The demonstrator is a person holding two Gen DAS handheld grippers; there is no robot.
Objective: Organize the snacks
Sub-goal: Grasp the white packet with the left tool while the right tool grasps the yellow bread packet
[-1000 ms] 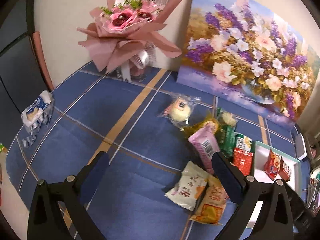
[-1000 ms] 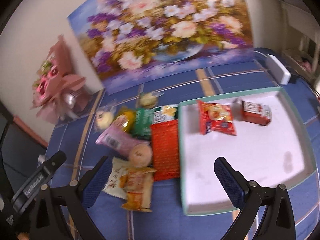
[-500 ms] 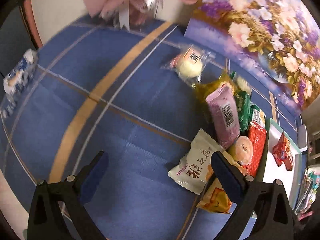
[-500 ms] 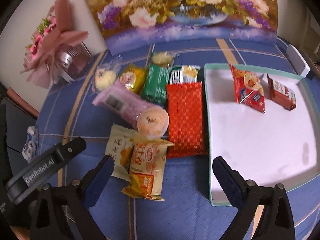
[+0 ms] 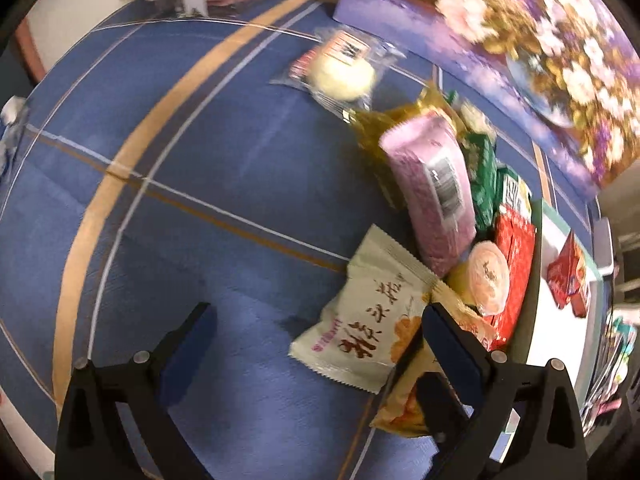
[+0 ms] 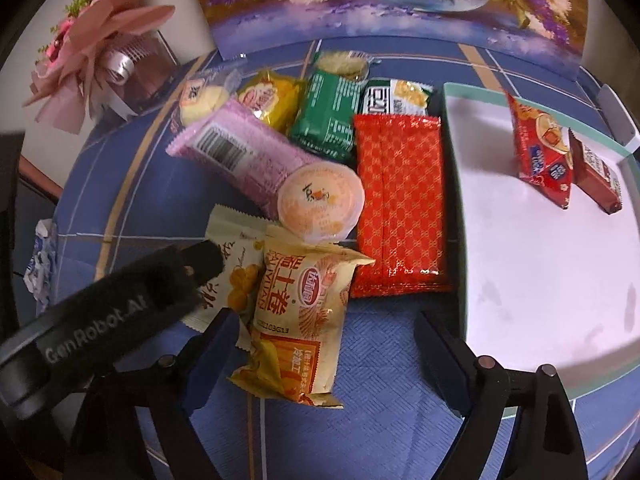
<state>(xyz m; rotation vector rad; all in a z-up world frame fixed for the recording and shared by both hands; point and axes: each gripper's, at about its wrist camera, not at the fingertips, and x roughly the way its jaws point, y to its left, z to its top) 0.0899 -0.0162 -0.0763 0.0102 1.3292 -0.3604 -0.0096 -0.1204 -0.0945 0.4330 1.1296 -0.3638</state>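
- Far left on the blue tablecloth [image 5: 200, 168] there's open cloth, and the left gripper [image 5: 316, 336] has swept down and rightward over the last second; the bouquet has slid out of its view. Jaws spread wide, nothing between them.
- Its right finger now sits over the edge of the cream cracker packet [image 5: 372, 312], lowest in the snack pile. That looks like the pick.
- Middle: the right gripper [image 6: 324, 344] has dropped in too, released and empty, straddling the yellow egg-roll bag [image 6: 300, 320]. The pink wafer pack [image 6: 240, 156] and jelly cup [image 6: 320, 200] lie just behind.
- Right: the white tray [image 6: 540, 260] by the cloth's right edge holds only the red chip bag [image 6: 540, 148] and a dark red bar [image 6: 596, 176], touching. Most sorting remains.
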